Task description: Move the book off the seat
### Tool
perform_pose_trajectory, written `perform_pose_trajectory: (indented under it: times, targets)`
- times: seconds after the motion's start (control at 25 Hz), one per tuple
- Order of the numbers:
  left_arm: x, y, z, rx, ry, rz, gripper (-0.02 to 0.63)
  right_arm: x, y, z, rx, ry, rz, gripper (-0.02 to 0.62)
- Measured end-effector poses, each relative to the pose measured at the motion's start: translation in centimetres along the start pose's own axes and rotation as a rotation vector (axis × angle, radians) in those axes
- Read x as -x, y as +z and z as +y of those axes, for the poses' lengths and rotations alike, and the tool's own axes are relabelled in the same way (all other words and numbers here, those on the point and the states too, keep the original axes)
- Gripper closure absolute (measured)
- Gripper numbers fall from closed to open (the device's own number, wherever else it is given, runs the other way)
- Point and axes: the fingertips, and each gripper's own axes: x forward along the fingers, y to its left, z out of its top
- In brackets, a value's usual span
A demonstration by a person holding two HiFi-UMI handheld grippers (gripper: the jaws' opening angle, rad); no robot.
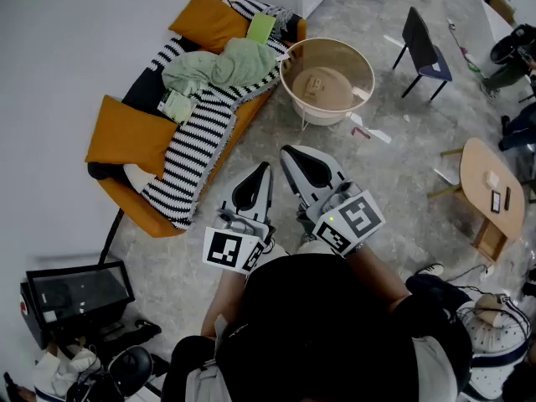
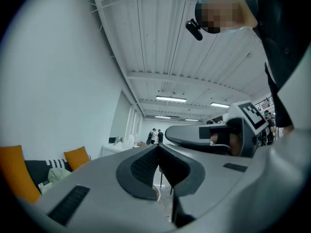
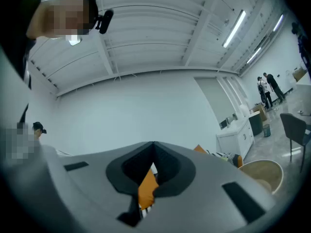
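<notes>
Head view: left gripper (image 1: 265, 167) and right gripper (image 1: 287, 151) are held side by side over the grey floor (image 1: 352, 170), both pointing toward the orange sofa (image 1: 134, 212) and well apart from it. Each gripper view shows its jaws together with nothing between them; the orange in the right one's gap is only a cushion (image 1: 130, 132) far behind. Likely target is the lime-green book (image 1: 261, 28), lying flat at the sofa's far end, next to the green cloth (image 1: 226, 65) and near the beige tub (image 1: 368, 69). A second pale printed flat item (image 1: 176, 105) lies on the striped blanket (image 1: 197, 145) by the near cushion; can't tell if it's also a book. The step in hand looks like the approach, with no grasp started. To do it well: pick one gripper, probably the right since it's on the book's side, and part the jaws before arriving. Come in low and level at a free edge so one jaw slides under the cover. Keep clear of cloth and blanket, which could snag or get pinched along with it. The soft seat will give, so don't press down. Clamp across the full thickness near the spine, lift straight up, then carry it off the sofa.
</notes>
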Motion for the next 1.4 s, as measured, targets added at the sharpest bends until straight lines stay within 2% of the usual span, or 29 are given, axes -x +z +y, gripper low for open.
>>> perform_pose_trajectory:
  times: [0.24, 0.56, 0.68, 0.96, 1.08, 1.24, 1.4]
  targets:
    - [-2.6, -0.6, -4.8, -0.011, -0.010, -0.018, 0.597, 4.8, 0.3, -4.0, -0.022, -0.032, 0.008, 0.580]
    - [-4.9, 0.2, -6.7, -0.059, 0.011, -0.033, 0.597, 6.1, 2.6, -6.0, 0.021, -0.017, -0.023, 0.580]
    - [-4.9, 0.4, -6.1, -0.035, 0.037, -0.051, 0.597, 5.4, 2.7, -5.9, 0.050, -0.002, -0.015, 0.580]
    - [-5.1, 0.2, -4.6, -0.023, 0.075, -0.065, 0.597, 4.3, 2.5, -6.3, 0.038, 0.033, -0.012, 0.580]
    - [-5.5, 0.2, -3.1, -0.027, 0.067, -0.063, 0.597, 3.0, 2.3, -6.4, 0.030, 0.043, -0.010, 0.580]
    - [-7.0, 0.9, -0.6, -0.026, 0.046, -0.094, 0.597, 0.4, 2.6, -6.1, 0.024, 0.122, -0.035, 0.580]
    - [-9.3, 1.2, 3.2, 0.005, 0.021, -0.116, 0.597, -3.9, 1.7, -7.7, 0.065, 0.085, -0.004, 0.580]
